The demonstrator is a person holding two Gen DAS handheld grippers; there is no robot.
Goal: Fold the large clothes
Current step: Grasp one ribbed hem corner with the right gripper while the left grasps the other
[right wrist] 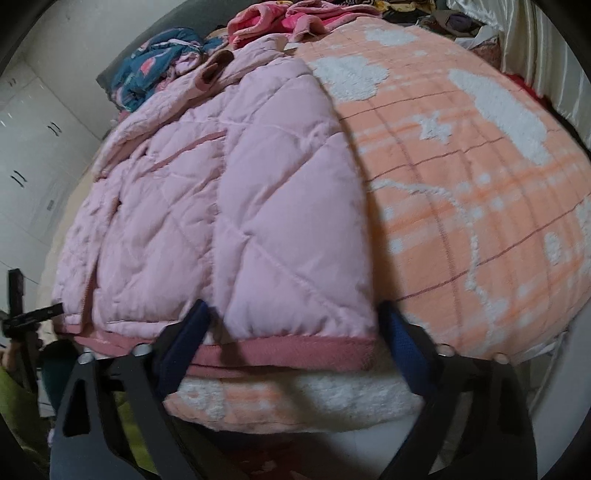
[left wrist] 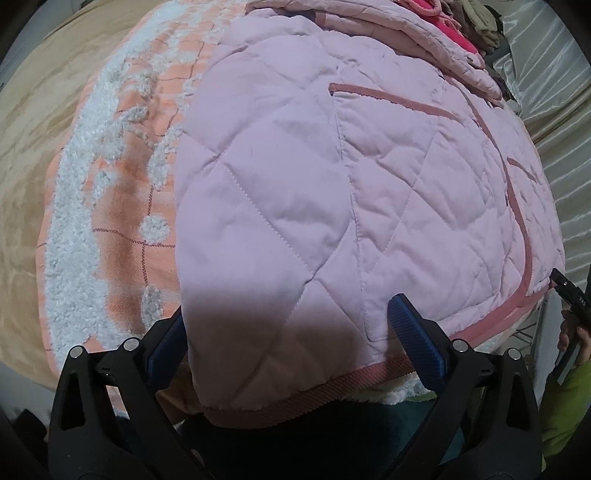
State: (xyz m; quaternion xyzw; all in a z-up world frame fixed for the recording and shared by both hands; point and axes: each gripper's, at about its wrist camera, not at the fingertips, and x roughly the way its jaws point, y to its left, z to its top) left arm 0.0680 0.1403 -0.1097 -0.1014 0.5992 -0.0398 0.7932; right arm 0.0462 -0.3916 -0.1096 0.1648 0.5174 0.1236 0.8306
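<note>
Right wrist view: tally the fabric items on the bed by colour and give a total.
Pale pink: 1, the quilted jacket
Peach with white: 1, the blanket
Blue patterned: 1, the crumpled cloth
Hot pink: 1, the bundle
Total: 4; darker items at the far edge are too small to sort.

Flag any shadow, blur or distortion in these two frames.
Left wrist: sharp, dark shadow over the jacket hem between the left claw fingers, heavy fisheye bulge. Right wrist: softer, blurred blanket, same bulge, right claw dim.
</note>
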